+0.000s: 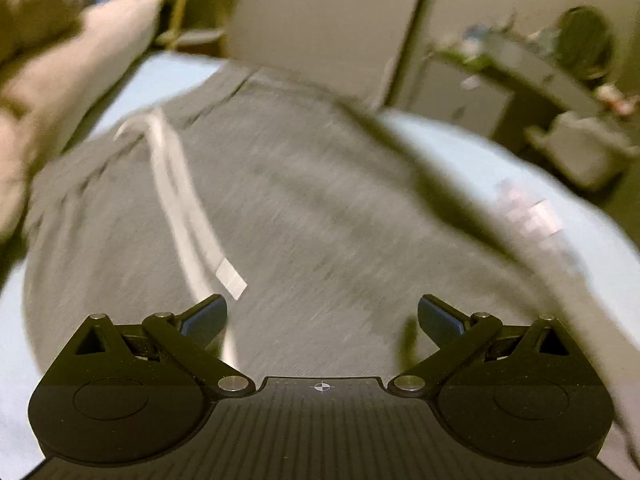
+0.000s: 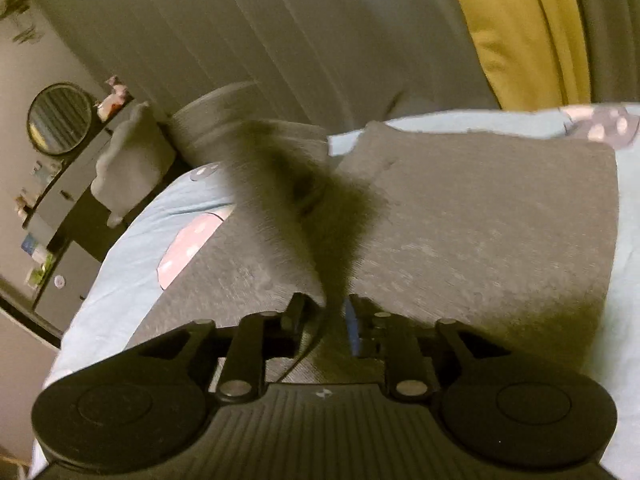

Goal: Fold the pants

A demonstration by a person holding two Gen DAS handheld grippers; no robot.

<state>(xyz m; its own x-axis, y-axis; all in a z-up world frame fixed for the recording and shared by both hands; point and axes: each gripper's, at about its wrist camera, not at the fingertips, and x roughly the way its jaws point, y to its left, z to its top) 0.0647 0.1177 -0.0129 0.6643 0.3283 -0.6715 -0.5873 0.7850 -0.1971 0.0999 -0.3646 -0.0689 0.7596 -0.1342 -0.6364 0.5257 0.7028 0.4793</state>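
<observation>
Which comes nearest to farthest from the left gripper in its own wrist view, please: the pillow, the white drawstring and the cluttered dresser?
From the left gripper, which is open:
1. White drawstring, its tip just ahead of the left finger, lying on the grey pants.
2. Pillow, far left, beyond the waistband.
3. Cluttered dresser, upper right, off the bed.

A home bedroom: pale blue bed sheet [image 2: 120, 280], pillow [image 1: 100, 52], dresser [image 2: 60, 208] with round mirror [image 2: 60, 118].

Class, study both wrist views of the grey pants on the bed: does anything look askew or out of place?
Yes. The white drawstring trails loose across the front of the grey pants instead of lying tucked at the waistband. In the right wrist view, the right gripper pinches a fold of fabric that rises as a ridge, so the pants are not lying flat.
</observation>
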